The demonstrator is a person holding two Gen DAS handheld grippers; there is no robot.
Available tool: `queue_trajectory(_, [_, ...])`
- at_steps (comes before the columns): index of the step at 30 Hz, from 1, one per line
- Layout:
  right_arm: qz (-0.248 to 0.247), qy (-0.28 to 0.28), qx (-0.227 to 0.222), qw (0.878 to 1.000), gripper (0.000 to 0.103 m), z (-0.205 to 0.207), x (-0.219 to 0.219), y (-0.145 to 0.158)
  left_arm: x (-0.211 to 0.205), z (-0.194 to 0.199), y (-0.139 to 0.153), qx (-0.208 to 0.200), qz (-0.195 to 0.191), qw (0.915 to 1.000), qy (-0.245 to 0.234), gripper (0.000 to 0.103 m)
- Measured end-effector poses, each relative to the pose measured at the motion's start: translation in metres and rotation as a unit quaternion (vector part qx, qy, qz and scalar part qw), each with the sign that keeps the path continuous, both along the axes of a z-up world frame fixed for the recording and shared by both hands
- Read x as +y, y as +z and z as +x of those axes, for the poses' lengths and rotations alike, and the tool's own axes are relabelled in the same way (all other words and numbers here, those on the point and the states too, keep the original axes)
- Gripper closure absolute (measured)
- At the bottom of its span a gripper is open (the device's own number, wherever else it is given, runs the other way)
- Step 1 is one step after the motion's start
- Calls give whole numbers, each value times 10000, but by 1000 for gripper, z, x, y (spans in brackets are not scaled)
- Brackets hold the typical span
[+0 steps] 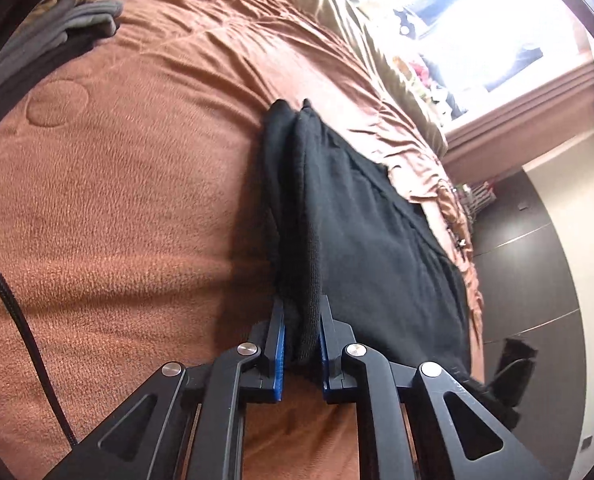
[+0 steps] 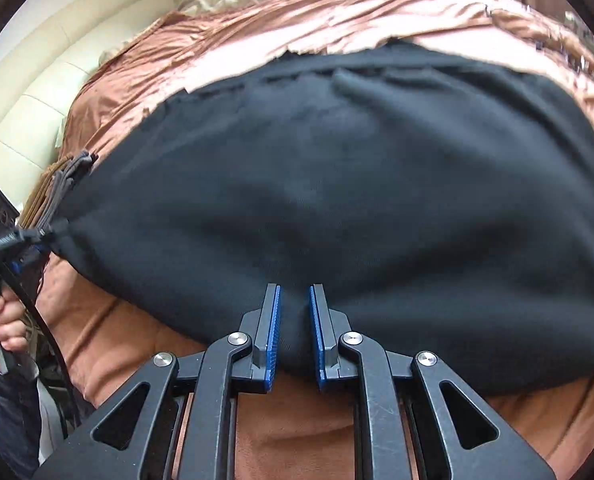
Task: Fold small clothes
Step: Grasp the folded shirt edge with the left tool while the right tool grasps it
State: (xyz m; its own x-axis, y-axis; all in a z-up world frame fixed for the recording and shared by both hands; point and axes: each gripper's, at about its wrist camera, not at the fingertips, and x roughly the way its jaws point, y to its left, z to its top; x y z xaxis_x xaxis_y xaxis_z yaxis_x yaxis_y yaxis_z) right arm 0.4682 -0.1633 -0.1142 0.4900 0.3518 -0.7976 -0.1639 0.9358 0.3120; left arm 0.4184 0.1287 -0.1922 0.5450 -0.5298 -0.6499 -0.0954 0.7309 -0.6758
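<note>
Spanning the brown bedspread (image 1: pixel 117 200), black garment (image 2: pixel 337 200), mid-fold: left gripper (image 1: pixel 301 336) and right gripper (image 2: pixel 295 328) each closed on its near edge, stacked grey clothes (image 1: pixel 77 24) beyond; next, I judge, carrying that edge across evenly.

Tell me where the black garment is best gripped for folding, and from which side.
By its near edge, coming in level from the bed's near side: the black garment lies spread with that hem bunching into pinchable folds, as the left gripper and right gripper already pinch it.
</note>
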Motion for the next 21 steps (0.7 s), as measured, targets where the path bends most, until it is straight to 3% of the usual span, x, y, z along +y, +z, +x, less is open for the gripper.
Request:
queue_trajectory(8, [-9, 450, 223, 9987, 92, -2, 3, 5, 2, 0, 9, -67, -307, 9995, 9, 90])
queue_trajectory(13, [78, 335, 80, 9994, 92, 16, 2, 18, 3, 0, 6, 21, -332, 9994, 96, 90])
queue_trajectory(21, [30, 99, 228, 9997, 97, 61, 16, 2, 6, -7, -4, 134, -417, 9985, 335, 90])
